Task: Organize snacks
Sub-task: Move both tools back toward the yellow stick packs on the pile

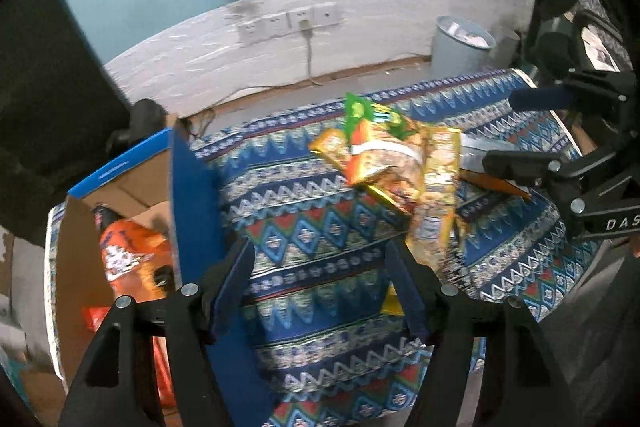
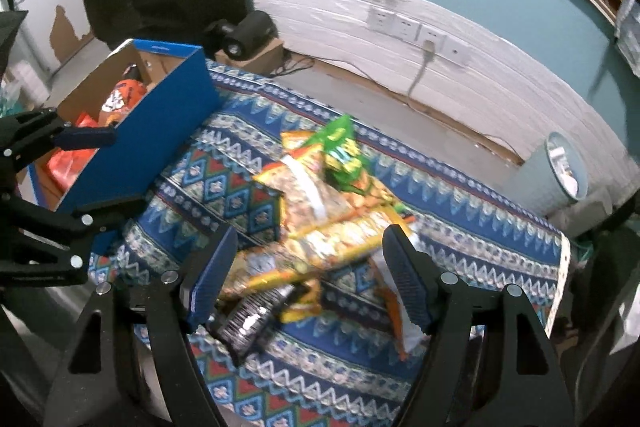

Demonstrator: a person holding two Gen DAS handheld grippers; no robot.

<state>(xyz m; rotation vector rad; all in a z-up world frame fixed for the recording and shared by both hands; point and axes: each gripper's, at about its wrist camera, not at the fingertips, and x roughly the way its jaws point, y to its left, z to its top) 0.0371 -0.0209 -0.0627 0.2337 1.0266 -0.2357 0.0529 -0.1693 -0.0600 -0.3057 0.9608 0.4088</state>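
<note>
Orange bags (image 1: 128,259) sit in the blue box (image 2: 160,131); snack pile (image 2: 320,219) remains right. My left gripper (image 1: 320,291) and right gripper (image 2: 308,267) are both released, empty.

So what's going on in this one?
A person is sorting snacks with two handheld grippers. Some orange packets already lie in the blue box; a pile of packets remains on the patterned cloth. The left gripper and right gripper both have open, empty jaws, the right above the pile.

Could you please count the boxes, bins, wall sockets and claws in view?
Box: 1
Bin: 1
Sockets: 4
Claws: 2, left claw and right claw
Total: 8
</note>
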